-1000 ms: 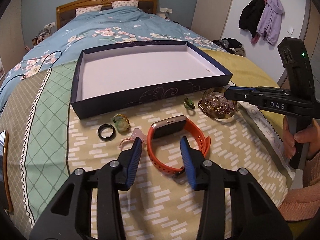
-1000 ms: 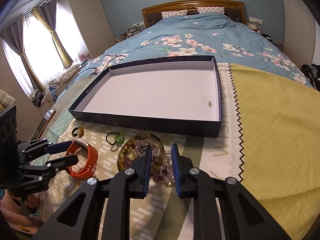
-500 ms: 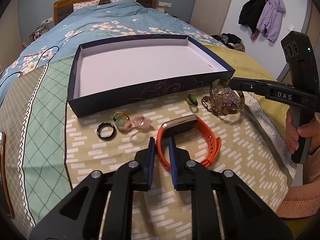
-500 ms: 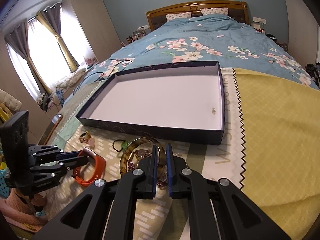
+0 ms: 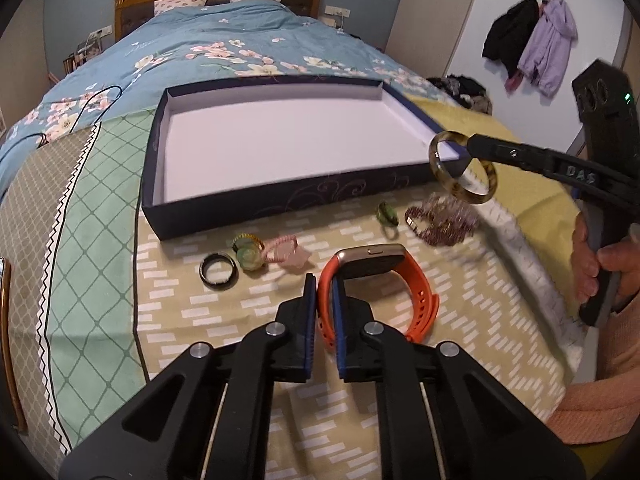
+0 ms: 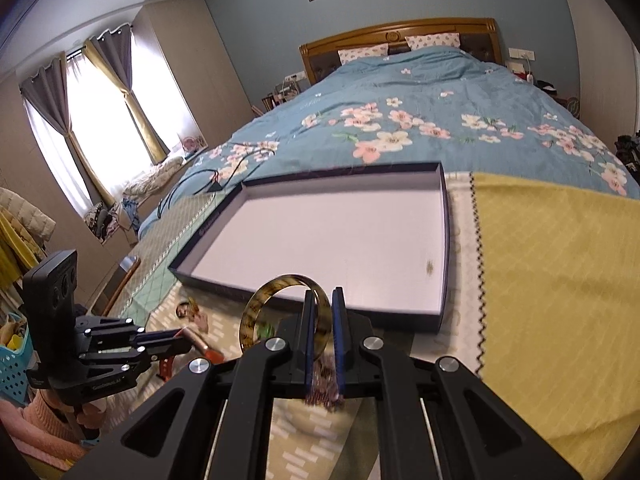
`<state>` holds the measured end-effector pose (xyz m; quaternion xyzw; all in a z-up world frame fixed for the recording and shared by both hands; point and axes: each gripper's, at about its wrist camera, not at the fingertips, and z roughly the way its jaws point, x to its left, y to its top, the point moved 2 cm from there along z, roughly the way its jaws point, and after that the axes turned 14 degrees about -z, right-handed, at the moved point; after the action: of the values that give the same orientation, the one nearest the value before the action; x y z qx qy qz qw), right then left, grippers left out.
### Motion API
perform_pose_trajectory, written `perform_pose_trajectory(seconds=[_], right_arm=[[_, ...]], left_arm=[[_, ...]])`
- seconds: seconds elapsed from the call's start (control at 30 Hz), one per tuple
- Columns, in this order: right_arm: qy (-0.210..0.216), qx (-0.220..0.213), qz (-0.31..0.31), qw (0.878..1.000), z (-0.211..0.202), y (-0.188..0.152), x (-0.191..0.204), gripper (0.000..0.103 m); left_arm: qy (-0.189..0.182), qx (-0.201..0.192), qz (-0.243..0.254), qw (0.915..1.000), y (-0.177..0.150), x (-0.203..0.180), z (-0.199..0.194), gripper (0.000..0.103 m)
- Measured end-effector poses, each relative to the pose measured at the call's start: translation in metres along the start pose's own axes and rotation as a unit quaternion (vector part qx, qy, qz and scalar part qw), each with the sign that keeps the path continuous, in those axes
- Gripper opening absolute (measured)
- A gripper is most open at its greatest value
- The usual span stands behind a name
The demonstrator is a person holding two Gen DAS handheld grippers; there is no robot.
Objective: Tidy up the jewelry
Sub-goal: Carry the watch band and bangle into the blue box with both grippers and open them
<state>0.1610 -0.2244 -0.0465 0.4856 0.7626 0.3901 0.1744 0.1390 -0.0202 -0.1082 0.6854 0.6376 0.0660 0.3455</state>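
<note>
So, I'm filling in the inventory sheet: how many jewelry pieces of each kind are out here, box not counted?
Bangle: 1
Orange watch: 1
Beaded bracelet: 1
Rings: 4, black, green-stone, pink, small green
Total: 7

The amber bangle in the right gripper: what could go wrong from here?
1. The right gripper pinches the amber bangle only by its thin rim, so it may twist or slip out before reaching the box.
2. The left gripper clamps one side of the orange watch band; lifted, it may swing.
</note>
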Motion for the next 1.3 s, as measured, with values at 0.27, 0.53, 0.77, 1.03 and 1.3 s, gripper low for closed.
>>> perform_pose_trajectory(seconds=[0.27,0.53,0.77,1.03,1.3], right_arm=[[-0.009,-0.016,-0.004,1.0,0.011,0.032,-0.017,0.007],[-0.016,-0.008,0.01,1.0,0.051,0.065,-0.041,0.007],[-0.035,0.015,0.02,0.999,0.095,0.081,-0.057,0.007],[-0.048,0.048,0.049,0.996,0.134,0.086,-0.071,0.007],[-0.056,0.083,0.087,0.991,0.151,0.083,-0.083,0.008]], left_arm=[[-0.016,-0.04,-0.023,0.9988,0.045,0.003,-0.023,0.008],[0.011,-0.052,-0.044,0.9976,0.115,0.008,0.0,0.008],[0.029,-0.031,-0.066,0.9969,0.167,0.021,0.048,0.008],[0.056,0.001,-0.085,0.9949,0.197,0.04,0.104,0.008],[0.069,0.03,-0.1,0.9921,0.212,0.049,0.137,0.008]])
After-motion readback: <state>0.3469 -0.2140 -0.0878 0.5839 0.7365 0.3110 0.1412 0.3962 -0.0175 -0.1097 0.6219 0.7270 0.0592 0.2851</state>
